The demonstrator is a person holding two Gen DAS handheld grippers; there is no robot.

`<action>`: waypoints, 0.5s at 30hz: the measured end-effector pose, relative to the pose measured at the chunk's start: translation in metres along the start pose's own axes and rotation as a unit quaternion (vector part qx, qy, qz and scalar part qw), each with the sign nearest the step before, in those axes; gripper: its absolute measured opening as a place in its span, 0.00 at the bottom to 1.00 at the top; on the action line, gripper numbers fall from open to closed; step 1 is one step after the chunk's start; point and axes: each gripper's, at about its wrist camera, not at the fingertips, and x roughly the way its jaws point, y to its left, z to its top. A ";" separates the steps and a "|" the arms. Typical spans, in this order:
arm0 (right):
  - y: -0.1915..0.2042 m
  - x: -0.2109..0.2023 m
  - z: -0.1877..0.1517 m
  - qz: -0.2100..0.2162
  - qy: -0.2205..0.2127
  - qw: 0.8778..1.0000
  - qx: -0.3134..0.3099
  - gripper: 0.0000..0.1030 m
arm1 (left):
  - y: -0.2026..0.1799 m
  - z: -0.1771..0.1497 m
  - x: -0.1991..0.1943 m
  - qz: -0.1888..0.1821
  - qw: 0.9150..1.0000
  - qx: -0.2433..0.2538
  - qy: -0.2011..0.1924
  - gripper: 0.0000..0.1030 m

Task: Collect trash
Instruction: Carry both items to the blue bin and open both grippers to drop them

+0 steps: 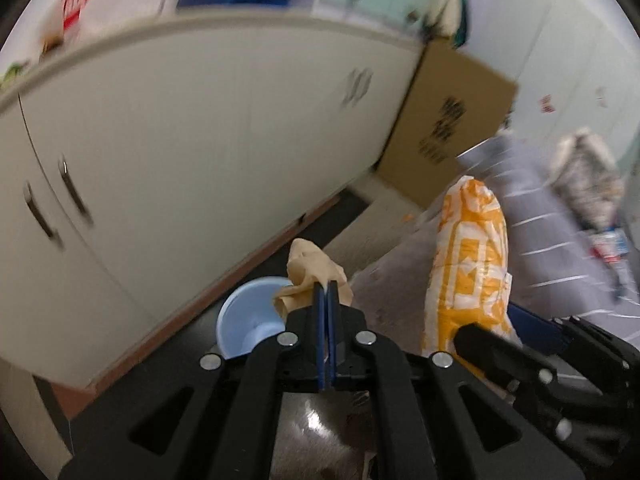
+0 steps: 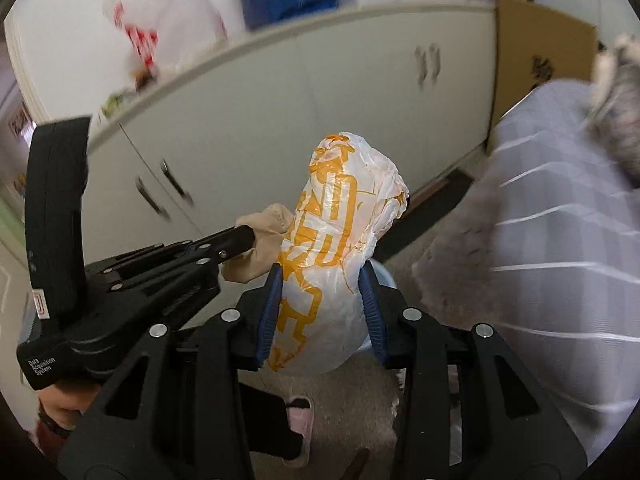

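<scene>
My left gripper (image 1: 327, 285) is shut on a crumpled beige paper (image 1: 310, 270), held in the air above a light blue bin (image 1: 246, 322) on the floor. The paper also shows in the right wrist view (image 2: 264, 246). My right gripper (image 2: 320, 280) is shut on a white and orange plastic bag (image 2: 340, 240), stuffed full and held upright. The bag also shows in the left wrist view (image 1: 470, 264), to the right of the left gripper. In the right wrist view the left gripper (image 2: 250, 236) sits just left of the bag.
White cabinets (image 1: 200, 140) with dark handles run along the back. A cardboard box (image 1: 448, 128) stands at their right end. A bed with a grey striped cover (image 2: 552, 200) lies on the right. A pink slipper (image 2: 302, 420) is on the floor below.
</scene>
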 end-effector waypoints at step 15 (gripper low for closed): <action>-0.034 0.123 -0.002 -0.036 0.070 0.997 0.024 0.38 | 0.047 0.007 0.111 0.029 0.996 -0.051 0.066 0.64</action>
